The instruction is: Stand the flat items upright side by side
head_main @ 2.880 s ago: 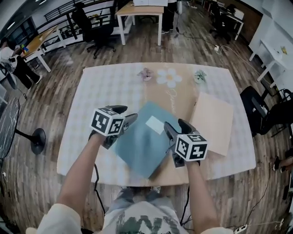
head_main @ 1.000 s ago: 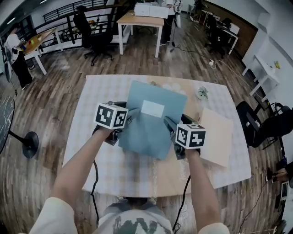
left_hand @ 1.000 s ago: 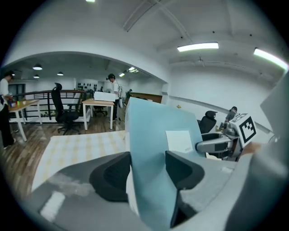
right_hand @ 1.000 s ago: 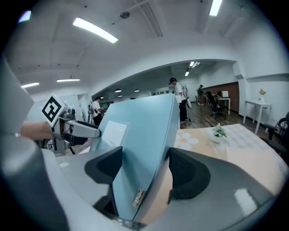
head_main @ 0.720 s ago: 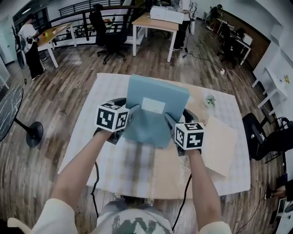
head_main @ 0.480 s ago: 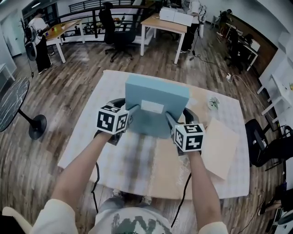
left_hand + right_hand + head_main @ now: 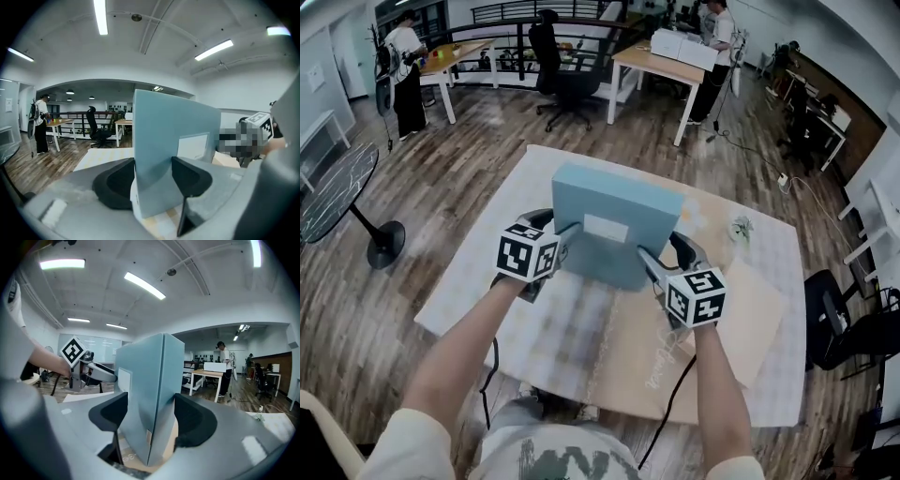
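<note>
I'm on the first of the two flat items: the blue box [image 7: 614, 211] stands on edge near the middle of the table [image 7: 492, 305], its labelled face towards me, caught at both ends. My left gripper [image 7: 565, 234] is clamped across the box's left edge, pads against both faces. My right gripper [image 7: 654, 265] straddles the right edge; its jaws have just been opening a little, yet the box sits between them and both pads look pressed to it. I can't tell whether the bottom edge bears fully on the cloth, so I judge this as the settling step, not a finished one. The next move calls for seating that lower edge flat, then easing one side off at a time and watching for lean, since a thin box on edge may tip forward or back once the support goes. After that comes the tan box [image 7: 750, 314], lying flat to the right near the table's right rim, well apart from the blue one. There is open cloth to the left of the blue box and in front of it, towards me. Behind and to the right sits a small ornament [image 7: 738, 227], near enough to mind when I bring the tan box up alongside
</note>
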Demonstrator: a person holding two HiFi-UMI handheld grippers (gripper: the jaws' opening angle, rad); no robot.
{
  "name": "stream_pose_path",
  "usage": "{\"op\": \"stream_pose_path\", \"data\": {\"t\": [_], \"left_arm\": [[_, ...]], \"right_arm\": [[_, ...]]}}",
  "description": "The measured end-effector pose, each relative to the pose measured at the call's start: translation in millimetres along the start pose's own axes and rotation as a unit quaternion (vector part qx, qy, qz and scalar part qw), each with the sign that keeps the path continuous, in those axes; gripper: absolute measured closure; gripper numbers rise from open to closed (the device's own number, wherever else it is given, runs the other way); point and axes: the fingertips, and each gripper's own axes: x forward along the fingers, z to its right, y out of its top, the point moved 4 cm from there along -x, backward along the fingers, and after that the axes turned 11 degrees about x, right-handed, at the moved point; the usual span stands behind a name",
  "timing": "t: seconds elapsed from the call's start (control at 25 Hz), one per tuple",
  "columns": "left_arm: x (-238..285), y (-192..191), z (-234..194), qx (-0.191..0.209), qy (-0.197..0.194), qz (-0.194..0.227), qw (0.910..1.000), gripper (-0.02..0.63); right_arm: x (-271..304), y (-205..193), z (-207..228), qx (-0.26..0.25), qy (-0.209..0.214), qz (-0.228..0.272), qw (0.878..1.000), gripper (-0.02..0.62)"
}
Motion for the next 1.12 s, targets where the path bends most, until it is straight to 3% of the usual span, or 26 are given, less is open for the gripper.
{"op": "stream_pose_path", "data": {"t": [0.16, 0.32, 0.48, 0.6, 0.84, 1.12], "left_arm": [[-0.8, 0.1, 2.6, -0.003, 0.018, -0.004, 0.9998, 0.353], [-3.3, -0.7, 3.9, -0.005, 0.034, -0.003, 0.9994, 0.351], [-8.4, -5.5, 5.0, -0.012, 0.038, -0.008, 0.9992, 0.353], [-11.3, -7.7, 5.9, -0.010, 0.038, -0.016, 0.9991, 0.351], [-14.3, -3.2, 6.3, -0.023, 0.035, -0.012, 0.9990, 0.351], [-12.1, 4.7, 24.6, -0.003, -0.012, 0.007, 0.9999, 0.351]], "right_arm": [[10.6, -1.9, 16.9, 0.021, 0.053, -0.005, 0.998, 0.212], [36.7, -5.3, 19.7, 0.019, 0.121, -0.041, 0.992, 0.147], [56.6, -9.3, 8.9, 0.009, 0.195, -0.073, 0.978, 0.148], [58.4, -9.8, 3.8, -0.006, 0.219, -0.077, 0.973, 0.199], [46.6, -6.5, -2.4, -0.046, 0.184, -0.062, 0.980, 0.243], [9.8, -15.7, -0.4, -0.039, 0.061, -0.031, 0.997, 0.256]]}}
